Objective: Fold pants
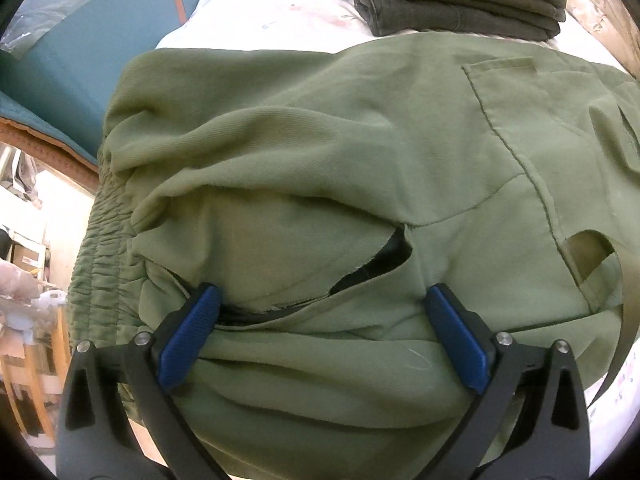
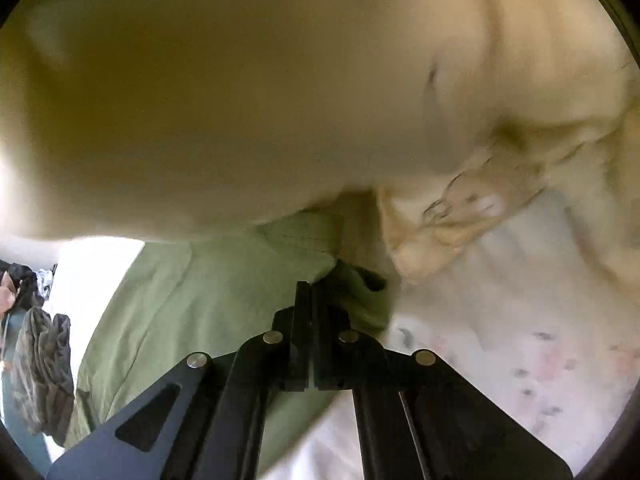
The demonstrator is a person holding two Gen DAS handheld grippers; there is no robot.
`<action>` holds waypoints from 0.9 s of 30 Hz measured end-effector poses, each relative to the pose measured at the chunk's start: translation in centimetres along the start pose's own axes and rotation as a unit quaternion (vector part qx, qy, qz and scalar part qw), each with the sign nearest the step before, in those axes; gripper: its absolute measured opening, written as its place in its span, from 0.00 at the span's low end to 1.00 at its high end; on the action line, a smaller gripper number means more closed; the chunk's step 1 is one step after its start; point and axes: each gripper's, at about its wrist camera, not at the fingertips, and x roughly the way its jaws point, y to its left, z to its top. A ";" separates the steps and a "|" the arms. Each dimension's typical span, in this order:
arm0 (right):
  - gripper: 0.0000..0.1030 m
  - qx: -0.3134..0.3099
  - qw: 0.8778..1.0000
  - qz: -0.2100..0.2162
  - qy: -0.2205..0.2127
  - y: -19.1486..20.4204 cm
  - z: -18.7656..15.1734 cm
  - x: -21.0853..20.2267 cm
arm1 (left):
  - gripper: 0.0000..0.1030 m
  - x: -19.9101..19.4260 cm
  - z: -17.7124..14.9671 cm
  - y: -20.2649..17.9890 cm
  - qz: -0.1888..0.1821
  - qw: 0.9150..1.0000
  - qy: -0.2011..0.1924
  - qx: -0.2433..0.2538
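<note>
Nearest in the left wrist view, the left gripper (image 1: pixel 320 320) stands with its jaws spread wide, the blue pads (image 1: pixel 188 336) pressing down into the olive-green pants (image 1: pixel 320 168) near the elastic waistband (image 1: pixel 100 248) without pinching any cloth. The pants lie rumpled across a bed covered by a white flowered sheet (image 1: pixel 272 4). In the right wrist view, the right gripper (image 2: pixel 310 292) has its jaws clenched, and a corner of the green fabric appears caught at their tips; a lifted, blurred layer of the pants fills the view above.

To do this fold well, I judge the left gripper should pin the waistband end firmly while the right carries its corner over, keeping edges aligned and smoothing the wrinkles beside the pocket opening (image 1: pixel 372 264).

Beyond the pants, a stack of folded dark clothes (image 1: pixel 452 0) rests farther up the bed.
</note>
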 end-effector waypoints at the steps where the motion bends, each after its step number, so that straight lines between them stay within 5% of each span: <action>1: 0.00 0.007 1.000 0.000 -0.014 -0.4 0.0 -1.1 | 0.99 -0.1 0.0 0.2 -0.007 1.000 0.001 0.000; 3: 0.00 0.019 1.000 -0.001 -0.022 -1.1 0.0 -1.7 | 0.99 0.1 -0.1 1.5 -0.020 1.000 0.001 -0.006; 8: 0.01 -0.024 0.997 -0.062 0.043 -1.0 -0.6 2.0 | 0.97 -1.4 -0.2 2.2 -0.027 0.999 0.020 -0.019; 10: 0.12 -0.024 0.997 -0.071 0.026 -0.2 -0.3 1.2 | 0.97 -2.9 -0.3 3.0 -0.038 0.998 0.020 -0.039; 13: 0.14 -0.025 0.998 -0.055 0.029 1.6 -0.7 -0.4 | 0.97 -7.5 -0.7 4.9 -0.055 0.996 -0.018 -0.073; 18: 0.22 -0.059 0.998 0.003 0.018 5.1 -2.5 -4.8 | 0.97 -11.6 -2.4 10.7 -0.028 0.985 -0.055 -0.158; 20: 0.41 -0.058 0.997 0.034 0.026 7.0 -3.7 -6.1 | 0.97 -12.3 -3.4 13.6 -0.025 0.973 -0.062 -0.220; 22: 0.65 -0.054 0.996 0.068 0.035 9.2 -4.9 -7.4 | 0.98 -12.9 -4.9 17.2 -0.033 0.945 -0.085 -0.315; 27: 0.66 -0.066 0.989 0.120 0.063 12.5 -9.4 -10.7 | 0.99 -9.6 -8.6 20.8 -0.067 0.885 -0.071 -0.456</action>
